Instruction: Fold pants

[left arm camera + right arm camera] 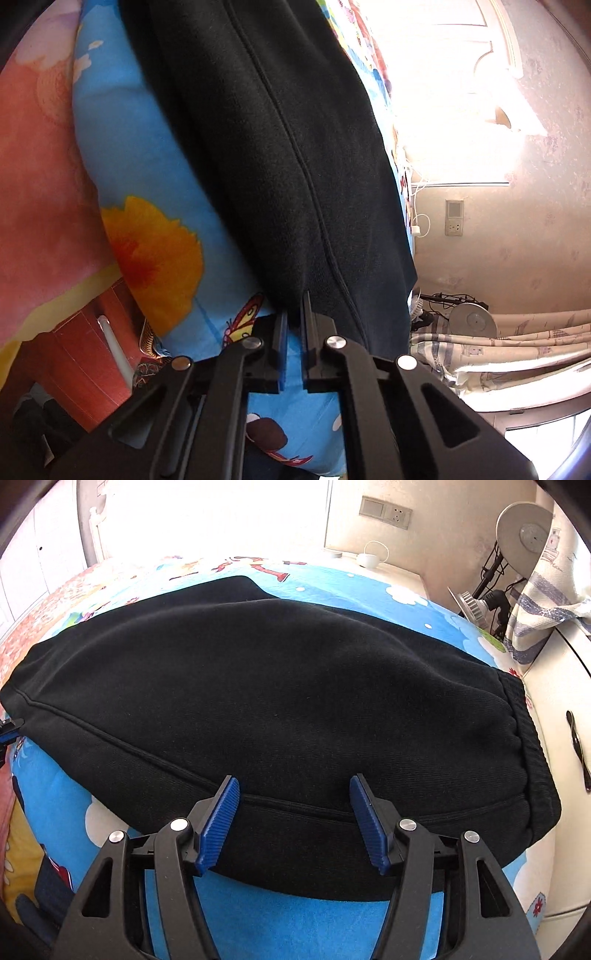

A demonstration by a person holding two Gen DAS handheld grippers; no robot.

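Note:
The black pants (280, 686) lie folded lengthwise on a blue cartoon bedsheet (258, 915), with the ribbed waistband (532, 746) at the right. My right gripper (294, 788) is open, its blue pads (218, 830) spread over the near seam edge of the pants. My left gripper (294, 317) is shut on the near edge of the pants (266, 147), which run away from it up the left wrist view. Its tip also shows at the far left of the right wrist view (9, 731), at the leg end.
The sheet (147, 173) covers a bed. A white cabinet with a dark handle (576, 749) stands right of the bed. A lamp (524, 528), a draped striped cloth (539, 602) and cables stand at the back right. A bright window (207, 517) lies behind.

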